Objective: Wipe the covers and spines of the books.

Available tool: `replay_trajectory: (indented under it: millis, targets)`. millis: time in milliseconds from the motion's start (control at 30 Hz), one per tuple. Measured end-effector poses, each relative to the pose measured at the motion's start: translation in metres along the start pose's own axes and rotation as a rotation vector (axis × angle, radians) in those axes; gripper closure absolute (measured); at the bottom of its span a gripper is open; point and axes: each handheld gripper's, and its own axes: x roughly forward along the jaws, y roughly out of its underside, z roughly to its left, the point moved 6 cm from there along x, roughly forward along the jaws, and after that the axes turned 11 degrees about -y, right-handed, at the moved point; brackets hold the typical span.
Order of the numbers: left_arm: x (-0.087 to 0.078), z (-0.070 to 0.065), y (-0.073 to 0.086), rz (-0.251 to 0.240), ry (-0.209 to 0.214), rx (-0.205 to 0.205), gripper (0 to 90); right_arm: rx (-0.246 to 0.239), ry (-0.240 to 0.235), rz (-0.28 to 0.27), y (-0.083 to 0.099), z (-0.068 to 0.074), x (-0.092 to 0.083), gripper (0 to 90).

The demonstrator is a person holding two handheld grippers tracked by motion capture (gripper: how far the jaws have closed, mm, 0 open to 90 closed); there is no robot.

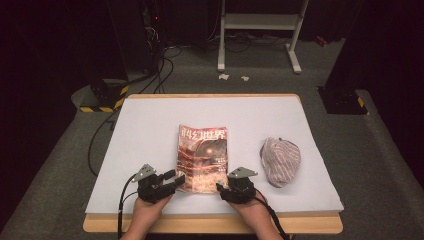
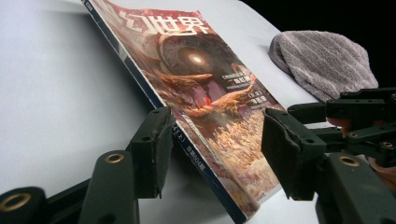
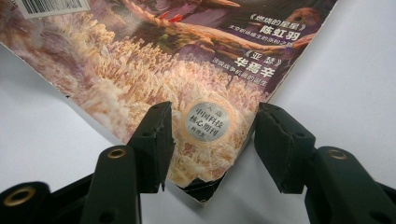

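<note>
At the bottom of the high view, two hands come in from the lower edge, each holding a tool. The left tool (image 1: 176, 180) sits left of centre, its jaws pointing right toward the lower left corner of the magazine (image 1: 202, 157). The right tool (image 1: 220, 188) sits just right of centre, at the magazine's lower right corner.

In the left gripper view, the left tool (image 2: 212, 149) has its jaws spread, with the spine edge and near corner of the magazine (image 2: 201, 93) lying between them; one jaw stands just beside the spine, but the pads do not press on it. In the right gripper view, the right tool (image 3: 212, 144) is also spread, its jaws standing on either side of the cover's corner, which is slightly worn and bears a round silver sticker (image 3: 205, 122); whether either pad touches the paper I cannot tell.

The magazine lies flat in the middle of the frame on the pale sheet that covers the table (image 1: 150, 125), cover up. To its right, well apart, a striped grey cloth (image 1: 281, 161) sits bunched in a mound. Beyond the table's far edge, at the top of the frame, a white stand (image 1: 260, 22) rests on the dark floor (image 1: 60, 150).
</note>
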Motion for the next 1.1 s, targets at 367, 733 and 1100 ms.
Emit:
replay_trajectory:
  millis: [367,733,1100]
  targets:
    - [-0.0057,-0.0065,-0.0013,-0.034,0.071,-0.049,46.6,-0.004,-0.006,0.009,0.0005,0.0024,-0.0009,47.8]
    - [-0.0050,-0.0073,0.0012,-0.030,0.021,-0.017,47.8,-0.007,-0.006,0.008,0.0009,0.0031,-0.0011,47.9]
    - [-0.0057,-0.0043,0.0000,-0.035,0.097,-0.084,46.4,-0.015,-0.001,0.014,0.0006,0.0051,-0.0015,48.2]
